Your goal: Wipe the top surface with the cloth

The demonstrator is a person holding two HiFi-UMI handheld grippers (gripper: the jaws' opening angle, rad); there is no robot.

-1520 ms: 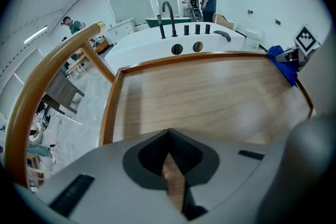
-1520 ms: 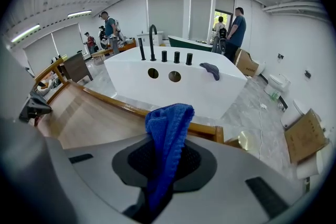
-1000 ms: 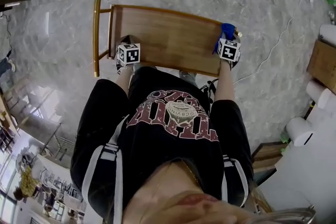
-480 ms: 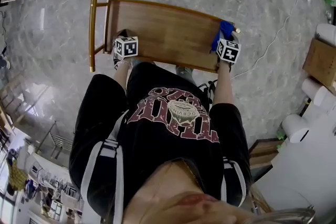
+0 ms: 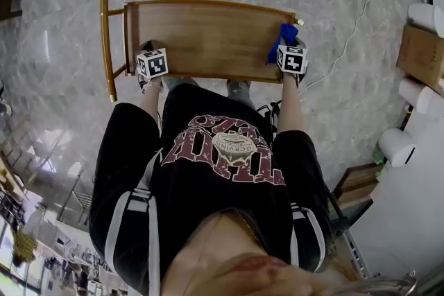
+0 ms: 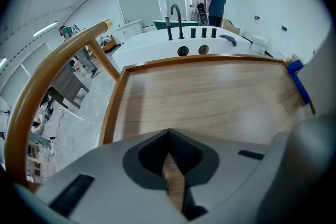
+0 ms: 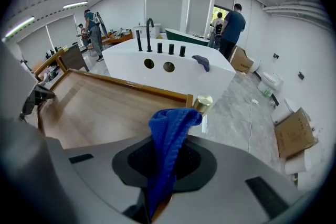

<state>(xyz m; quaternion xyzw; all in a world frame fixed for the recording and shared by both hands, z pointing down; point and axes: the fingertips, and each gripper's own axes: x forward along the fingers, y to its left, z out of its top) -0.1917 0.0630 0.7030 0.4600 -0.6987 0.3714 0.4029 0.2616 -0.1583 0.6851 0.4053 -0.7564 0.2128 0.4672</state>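
We find the right gripper [image 7: 167, 145] closed on the cloth [image 7: 176, 120], its dark ribbed pads pinching the lower part of it; how far down the cloth runs we cannot tell, since it vanishes between the jaws. The free end stands up above the jaws in a soft folded hump of blue, nubbly fabric. The left gripper [image 6: 169, 139] has its jaws brought together at the tips and holds nothing; only a thin sliver of wood shows behind them.

In the head view both pairs of jaws are hidden under the marker cubes [image 5: 152, 64], so we read them from the gripper views alone. There the cloth [image 5: 283, 38] lies at the right end of the surface [image 5: 208, 38], just ahead of the right gripper [image 5: 292, 59], while the left gripper [image 5: 152, 66] sits at the near left edge; the wearer's black shirt [image 5: 222, 170] covers part of the near edge.

The surface is pale brown wood with a fine straight grain and a raised darker rim; a curved brass-coloured rail [image 5: 105, 45] runs along its left end, and a small round brass-coloured knob [image 7: 202, 103] stands at the far right corner, just beyond the cloth. Below is a grey marbled floor [image 5: 62, 24]; beyond the surface stands a white counter [image 7: 157, 68] with black taps [image 7: 150, 34]. The people in the distance are too small to make out.
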